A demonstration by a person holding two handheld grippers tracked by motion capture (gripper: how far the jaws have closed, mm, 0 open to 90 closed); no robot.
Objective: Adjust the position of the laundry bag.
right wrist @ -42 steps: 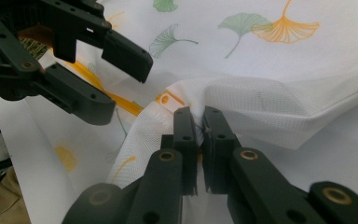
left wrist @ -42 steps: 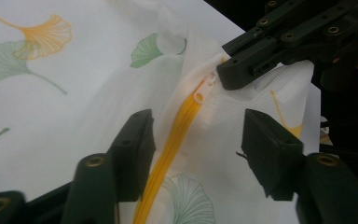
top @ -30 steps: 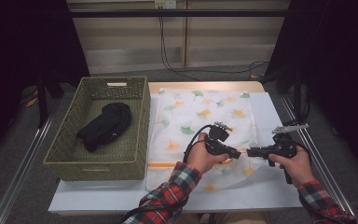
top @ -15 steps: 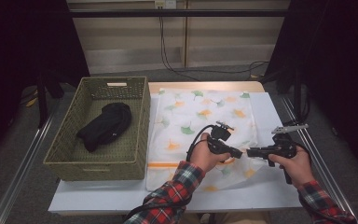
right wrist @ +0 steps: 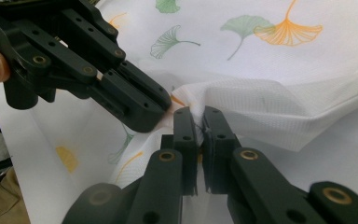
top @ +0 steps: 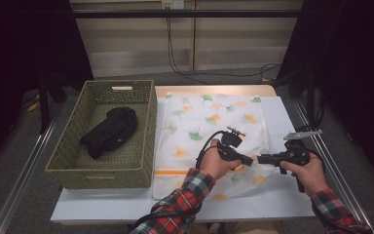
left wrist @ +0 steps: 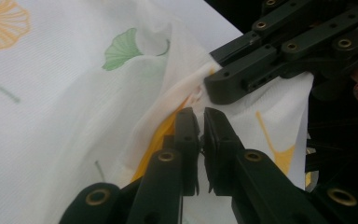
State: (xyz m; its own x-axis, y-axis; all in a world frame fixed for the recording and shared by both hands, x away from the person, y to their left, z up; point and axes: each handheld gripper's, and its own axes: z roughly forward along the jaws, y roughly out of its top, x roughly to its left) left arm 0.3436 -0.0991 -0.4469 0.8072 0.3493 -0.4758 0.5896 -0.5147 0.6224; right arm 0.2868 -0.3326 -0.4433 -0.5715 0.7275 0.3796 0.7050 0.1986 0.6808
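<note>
Both my claws meet over the cloth [top: 209, 122] beside the basket [top: 141, 170]: my right claw [right wrist: 199, 119] is clamped on a raised fold of it, and my left claw [left wrist: 200, 120], its jaws just closing, pinches the same fold. Spread flat right of the basket, the cloth lifts only at that pinch; a dark garment [top: 109, 130] lies inside the basket.
</note>
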